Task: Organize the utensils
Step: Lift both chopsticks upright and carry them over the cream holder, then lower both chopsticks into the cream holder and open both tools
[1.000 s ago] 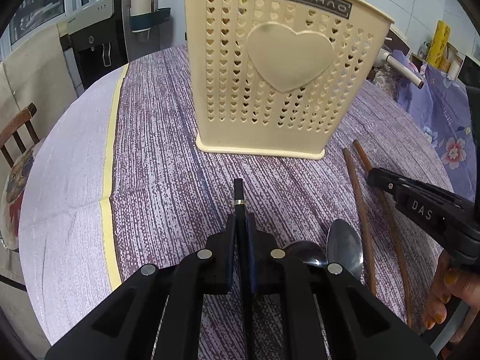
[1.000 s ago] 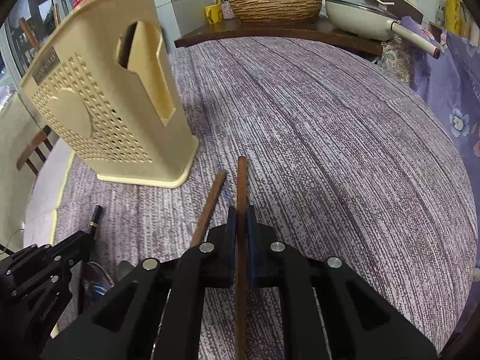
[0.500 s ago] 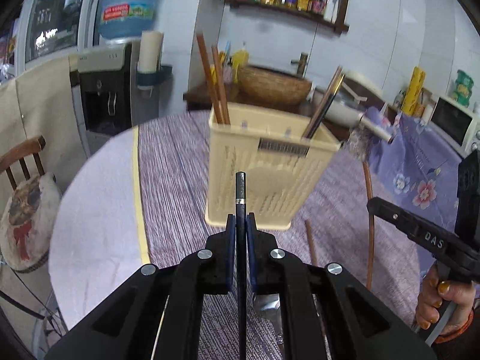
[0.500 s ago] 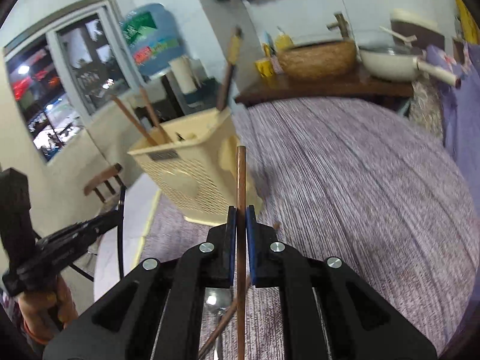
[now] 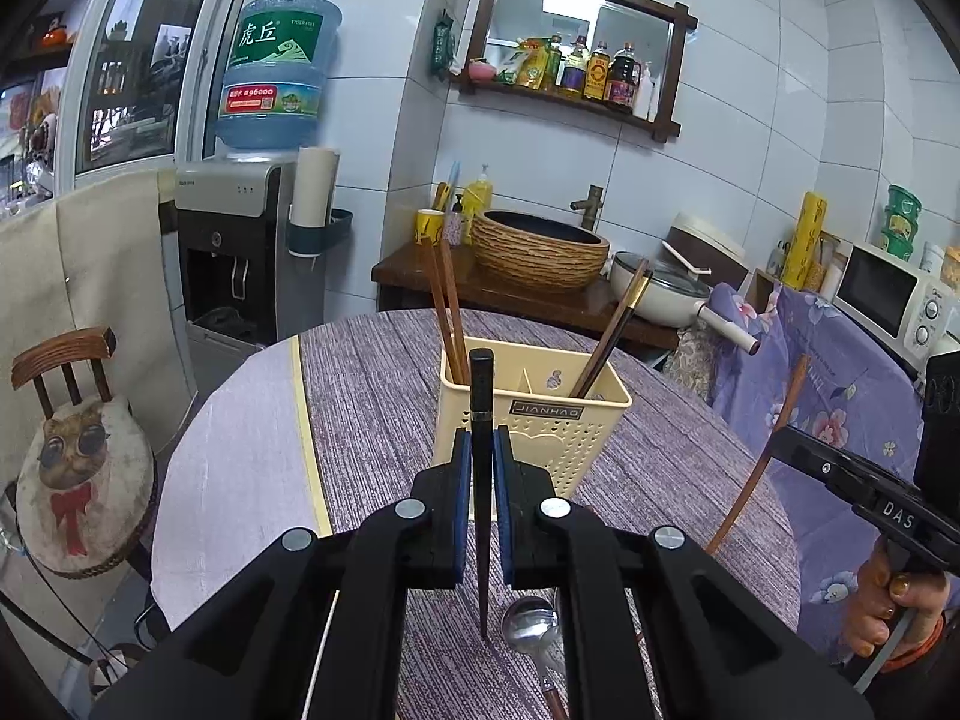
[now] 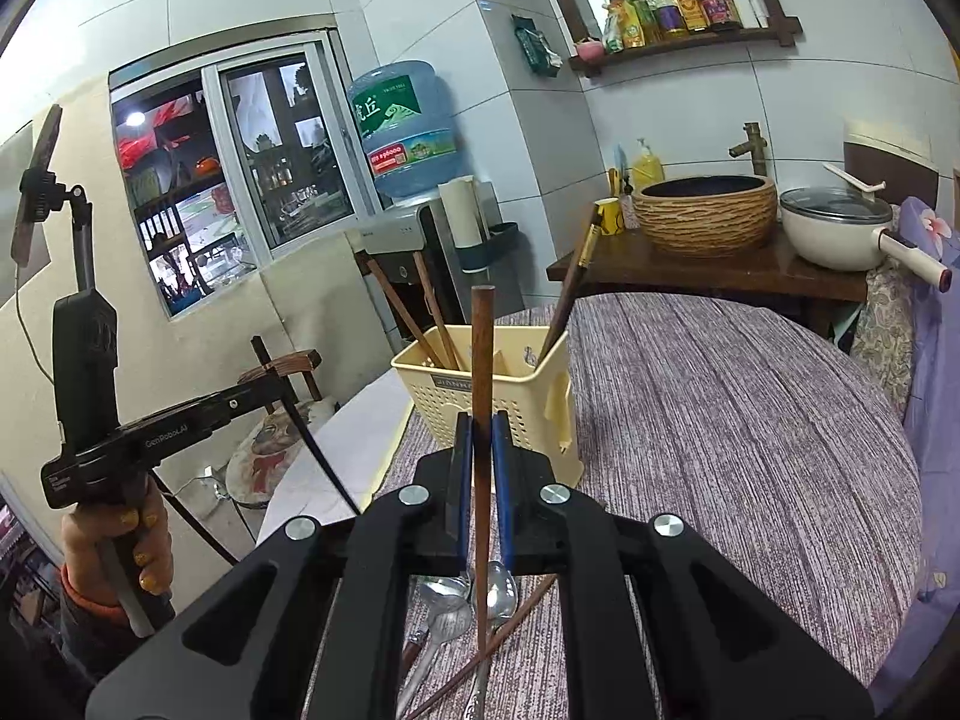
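Observation:
My left gripper (image 5: 482, 444) is shut on a black chopstick (image 5: 482, 384), held in the air in front of the cream perforated utensil holder (image 5: 534, 420) on the purple table. Two brown chopsticks (image 5: 449, 312) and a dark gold-banded one (image 5: 618, 324) stand in the holder. My right gripper (image 6: 482, 456) is shut on a brown chopstick (image 6: 482, 354), also in the air short of the holder (image 6: 516, 396). Two spoons (image 6: 450, 600) and a brown chopstick (image 6: 510, 630) lie on the table below. Each gripper shows in the other's view: the right gripper (image 5: 786, 444), the left gripper (image 6: 270, 387).
A water dispenser (image 5: 240, 252) and a wooden chair with a cat cushion (image 5: 78, 468) stand to the left of the round table (image 5: 240, 480). Behind it a side counter holds a woven basin (image 5: 540, 252) and a white pan (image 5: 666, 294). A microwave (image 5: 894, 300) is far right.
Both grippers have risen off the table and tilted up, each carrying its chopstick. The holder now sits lower and farther off in both views, its open top showing.

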{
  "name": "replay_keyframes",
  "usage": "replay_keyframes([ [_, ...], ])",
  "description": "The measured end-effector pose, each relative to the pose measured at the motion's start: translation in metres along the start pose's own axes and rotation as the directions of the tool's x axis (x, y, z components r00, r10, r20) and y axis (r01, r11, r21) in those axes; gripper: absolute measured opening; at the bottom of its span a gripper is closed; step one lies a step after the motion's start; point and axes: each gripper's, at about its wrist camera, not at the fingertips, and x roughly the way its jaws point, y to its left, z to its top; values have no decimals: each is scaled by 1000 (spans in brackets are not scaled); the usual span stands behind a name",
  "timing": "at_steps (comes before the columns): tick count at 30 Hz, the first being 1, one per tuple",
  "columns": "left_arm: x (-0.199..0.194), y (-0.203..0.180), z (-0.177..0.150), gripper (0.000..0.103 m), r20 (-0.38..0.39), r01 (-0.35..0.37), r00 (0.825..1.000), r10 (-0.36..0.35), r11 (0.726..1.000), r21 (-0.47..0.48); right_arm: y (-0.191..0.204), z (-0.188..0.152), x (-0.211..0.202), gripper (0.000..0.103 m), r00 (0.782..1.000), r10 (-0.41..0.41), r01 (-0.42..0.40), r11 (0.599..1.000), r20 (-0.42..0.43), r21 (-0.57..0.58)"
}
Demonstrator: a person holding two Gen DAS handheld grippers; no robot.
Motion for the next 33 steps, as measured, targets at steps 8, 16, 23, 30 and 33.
replay_keyframes([
  [8, -9, 2, 11, 8, 23, 22, 999, -22, 1000, 1, 9, 11, -4, 8, 1000, 24, -23, 999, 11, -26],
  [16, -17, -3, 28, 8, 34, 63, 997, -64, 998, 26, 15, 27, -5, 8, 999, 50, -50, 998, 8, -35],
  [23, -28, -9, 73, 8, 82, 99, 991, -102, 994, 45, 25, 75, -8, 8, 997, 46, -44, 998, 61, -47],
  [30, -30, -20, 131, 8, 175, 57, 982, -66, 997, 59, 35, 139, -3, 8, 987, -17, 28, 997, 159, -69],
  [33, -21, -20, 144, 8, 192, 39, 980, -46, 998, 41, 35, 155, 3, 8, 978, -53, 66, 996, 199, -58],
])
